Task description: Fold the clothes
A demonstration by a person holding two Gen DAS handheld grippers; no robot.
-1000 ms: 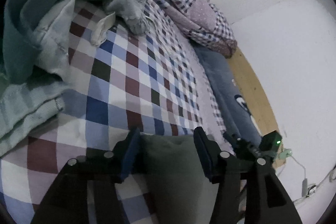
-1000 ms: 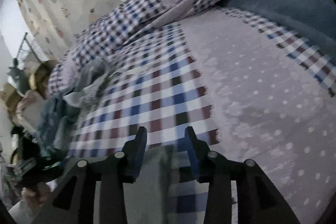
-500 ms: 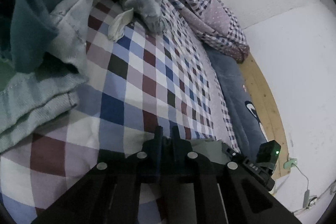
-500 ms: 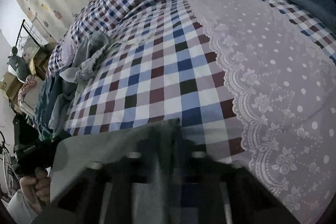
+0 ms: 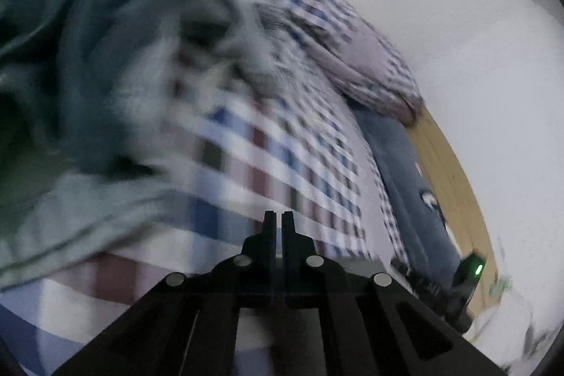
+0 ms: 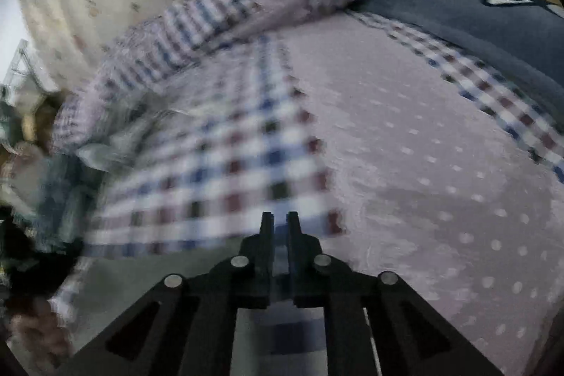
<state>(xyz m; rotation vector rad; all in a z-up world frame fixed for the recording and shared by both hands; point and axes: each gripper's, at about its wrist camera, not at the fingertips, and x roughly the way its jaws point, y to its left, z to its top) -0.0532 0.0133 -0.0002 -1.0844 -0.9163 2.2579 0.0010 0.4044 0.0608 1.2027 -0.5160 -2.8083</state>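
The left gripper [image 5: 277,217] has its fingers drawn nearly together at lower centre of its view, and a grey-green garment [image 6: 148,273] edge shows just behind them, so it seems pinched on that cloth. The right gripper [image 6: 280,217] is likewise nearly closed, with the same grey-green cloth spreading to the lower left of its frame; the cloth between its fingers is blurred, so the grip is a judgement. Beyond lies the checked bed cover [image 5: 246,157]. A heap of unfolded clothes [image 5: 88,59] fills the upper left of the left view. Judging by that heap, much folding remains; one garment is in hand.
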